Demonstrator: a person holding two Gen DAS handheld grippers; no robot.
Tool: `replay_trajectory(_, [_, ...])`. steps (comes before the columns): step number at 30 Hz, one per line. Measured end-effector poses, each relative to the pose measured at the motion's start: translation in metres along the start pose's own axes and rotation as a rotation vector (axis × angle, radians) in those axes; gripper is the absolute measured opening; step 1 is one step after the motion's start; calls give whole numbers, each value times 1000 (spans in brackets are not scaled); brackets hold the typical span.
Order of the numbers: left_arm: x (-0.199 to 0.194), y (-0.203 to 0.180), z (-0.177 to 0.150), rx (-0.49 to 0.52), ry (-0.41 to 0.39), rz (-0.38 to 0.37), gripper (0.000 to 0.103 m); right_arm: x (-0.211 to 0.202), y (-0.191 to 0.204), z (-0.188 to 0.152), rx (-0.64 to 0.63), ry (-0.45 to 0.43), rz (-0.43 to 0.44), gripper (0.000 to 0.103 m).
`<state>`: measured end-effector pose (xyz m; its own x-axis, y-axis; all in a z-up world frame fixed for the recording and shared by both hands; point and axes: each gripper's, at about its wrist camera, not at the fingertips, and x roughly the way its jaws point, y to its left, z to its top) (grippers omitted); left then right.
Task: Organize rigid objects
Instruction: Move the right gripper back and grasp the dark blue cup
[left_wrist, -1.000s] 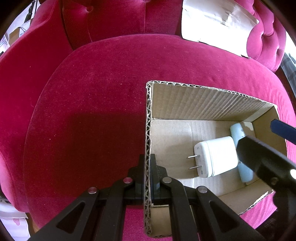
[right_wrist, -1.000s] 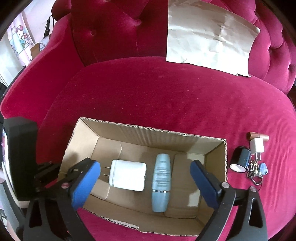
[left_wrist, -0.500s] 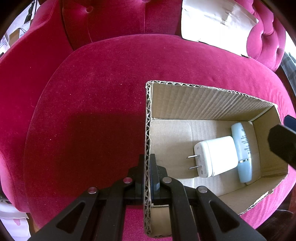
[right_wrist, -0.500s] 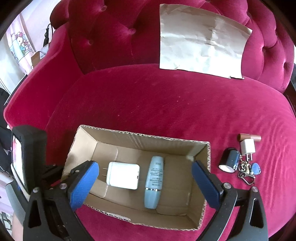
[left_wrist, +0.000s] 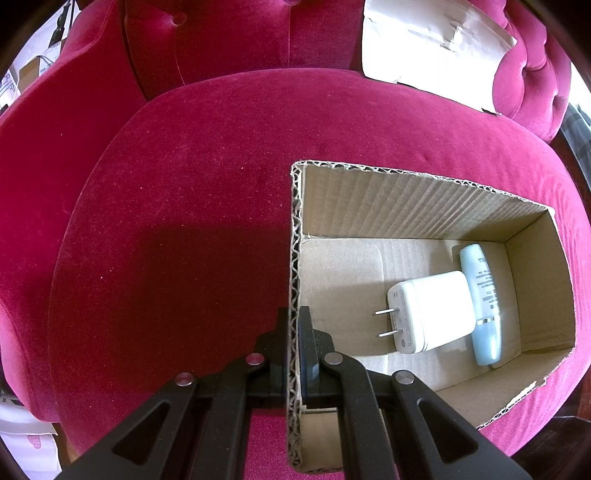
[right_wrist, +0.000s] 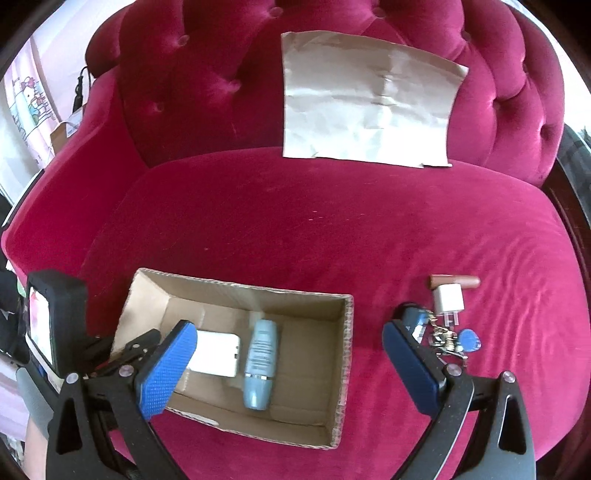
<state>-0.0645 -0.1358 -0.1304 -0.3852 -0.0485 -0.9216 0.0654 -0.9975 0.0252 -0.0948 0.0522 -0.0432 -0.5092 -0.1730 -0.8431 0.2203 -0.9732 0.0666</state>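
**On the red velvet seat: box wall clamped, small items partly hidden**

At the near edge of the left wrist view, the left gripper is seen closed tight on the near side wall of the cardboard box, one finger outside and one inside; the pads themselves are largely hidden by the corrugated edge. In the right wrist view the right gripper is held above the seat with its blue-padded jaws spread wide and nothing between them. The left pad covers a corner of the white charger, and the right pad hides most of a dark round object, whose kind cannot be made out.

Inside the box, the white charger is laid flat with its prongs toward the clamped wall, and a pale blue tube is laid just beside it, touching or nearly so. The rest of the box floor is bare.

Right of the box, on the cushion, a bunch of keys with a blue tag is blurred; just beyond it sit a small white plug and a brown cylinder, close together.

Farthest off, a creased sheet of paper is propped against the tufted backrest.
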Motion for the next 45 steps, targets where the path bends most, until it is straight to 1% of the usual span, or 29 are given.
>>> replay_trajectory(2, [0,0,0,-1,0,0,3,-3,-11,2,8,-1,-23,102])
replay_trajectory(5, [-1,6,1,-1,1,0,3,-7,-28,3,30,10,-27,102])
replay_trajectory(12, [-3,8,-1,0,1,1,3,-7,-62,5,47,24,-77,102])
replay_trajectory(18, [-1,8,3,1,1,0,4,4,-87,6,57,30,-107,102])
replay_trajectory(26, [1,6,3,0,4,0,3,24,-102,-4,-5,30,-125,102])
replay_trajectory(34, [3,4,5,1,4,0,4,43,-102,-15,-52,38,-69,102])
replay_trajectory(42, [3,4,6,2,4,0,4,58,-107,-18,-25,70,-63,101])
replay_trajectory(43, [4,4,6,2,4,0,4,59,-107,-19,-24,72,-63,101])
replay_trajectory(45, [4,4,6,2,4,0,4,61,-107,-19,-22,75,-58,95])
